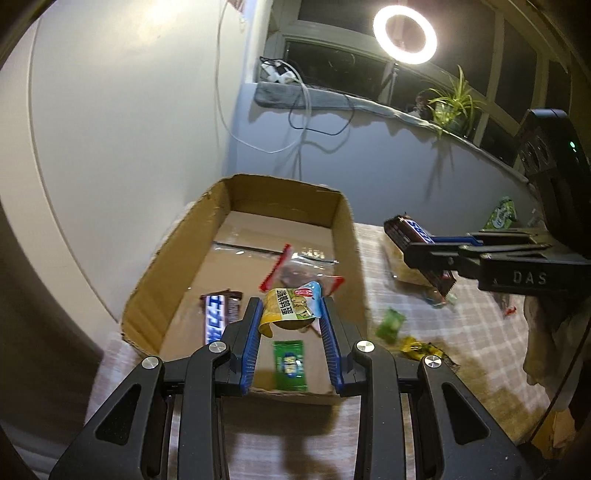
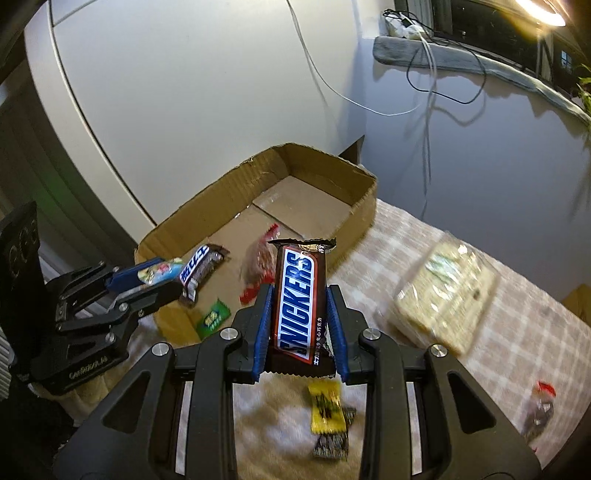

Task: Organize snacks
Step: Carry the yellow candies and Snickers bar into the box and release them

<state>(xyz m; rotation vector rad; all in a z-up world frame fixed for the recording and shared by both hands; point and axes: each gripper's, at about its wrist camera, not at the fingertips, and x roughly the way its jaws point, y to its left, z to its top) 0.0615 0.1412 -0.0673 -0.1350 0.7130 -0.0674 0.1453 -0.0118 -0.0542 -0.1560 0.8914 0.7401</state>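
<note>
Here, the left hand-held gripper (image 1: 291, 314) is clamped on a small yellow and light-blue snack packet (image 1: 291, 304), pinched between its blue pads (image 1: 252, 332) and sticking out ahead of the fingertips. It hangs above the near end of the open cardboard box (image 1: 162, 266), clear of the box floor. Below it in the box lie a green candy wrapper (image 1: 290, 363), a Snickers bar in the box (image 1: 219, 314) toward the near left corner, and a clear bag with red ends (image 1: 295, 273) further in (its contents are too blurred to name).

The right hand-held gripper (image 2: 300, 306) is closed on a second Snickers bar (image 2: 300, 299), which stands lengthwise between the fingers, its logo facing the camera and its far end reaching past the fingertips. In the left wrist view this gripper sits to the right of the box, over the checked cloth on the bench (image 1: 461, 332), with the bar held outside the box wall.

On the cloth beside the box lie a pale packet of crackers (image 2: 443, 295), a yellow wrapper (image 2: 325, 406) just under the right gripper, a small green packet (image 1: 389, 325) near the box's right wall, and a small bag with a red top (image 2: 541, 410) well off to the right. A ring light (image 1: 404, 35) glows above the windowsill.
</note>
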